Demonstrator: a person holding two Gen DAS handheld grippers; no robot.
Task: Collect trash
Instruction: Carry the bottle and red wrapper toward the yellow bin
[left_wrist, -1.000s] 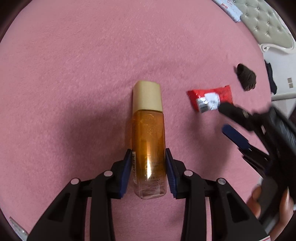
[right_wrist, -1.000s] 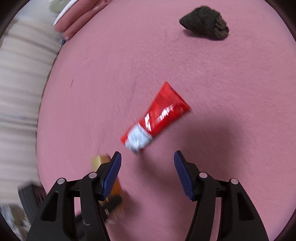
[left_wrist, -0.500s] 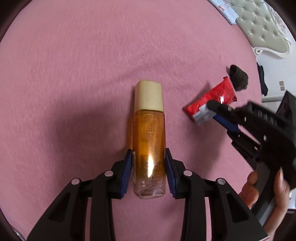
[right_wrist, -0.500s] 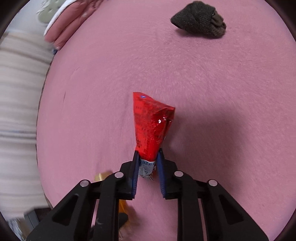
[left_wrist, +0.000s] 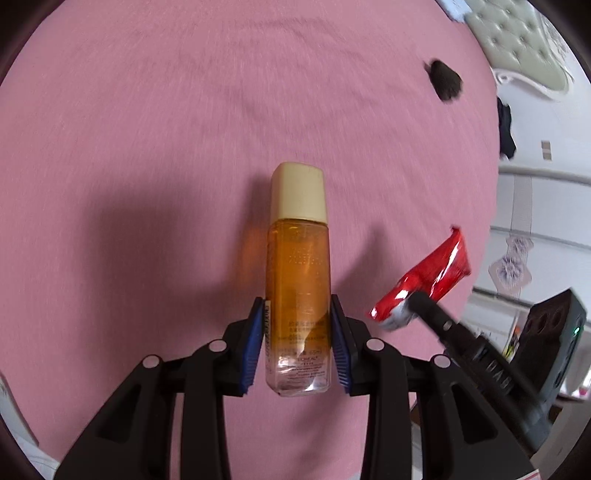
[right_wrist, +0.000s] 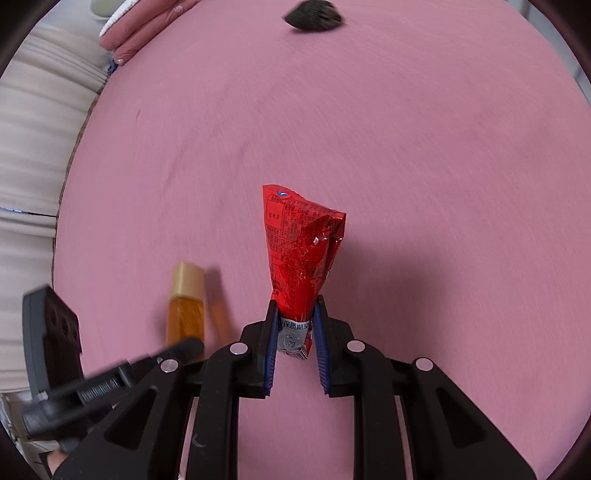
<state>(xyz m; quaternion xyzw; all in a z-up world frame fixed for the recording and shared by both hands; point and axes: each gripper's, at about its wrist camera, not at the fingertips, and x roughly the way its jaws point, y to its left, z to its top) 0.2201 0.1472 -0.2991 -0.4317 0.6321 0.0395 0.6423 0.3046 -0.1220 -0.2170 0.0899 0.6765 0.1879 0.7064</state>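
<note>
One pink bedspread (left_wrist: 147, 147), tufted headboard (left_wrist: 517, 48), folded blankets (right_wrist: 140, 33) beyond.

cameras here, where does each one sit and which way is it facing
Left wrist: on the left gripper, looking forward and down at the pink bedcover; its jaws hold an amber bottle; the right gripper shows at right.
Right wrist: on the right gripper, facing down over the bedcover; its jaws pinch a red wrapper; the left gripper enters at lower left.
Shared: bottle, wrapper, bedcover and a dark sock.
</note>
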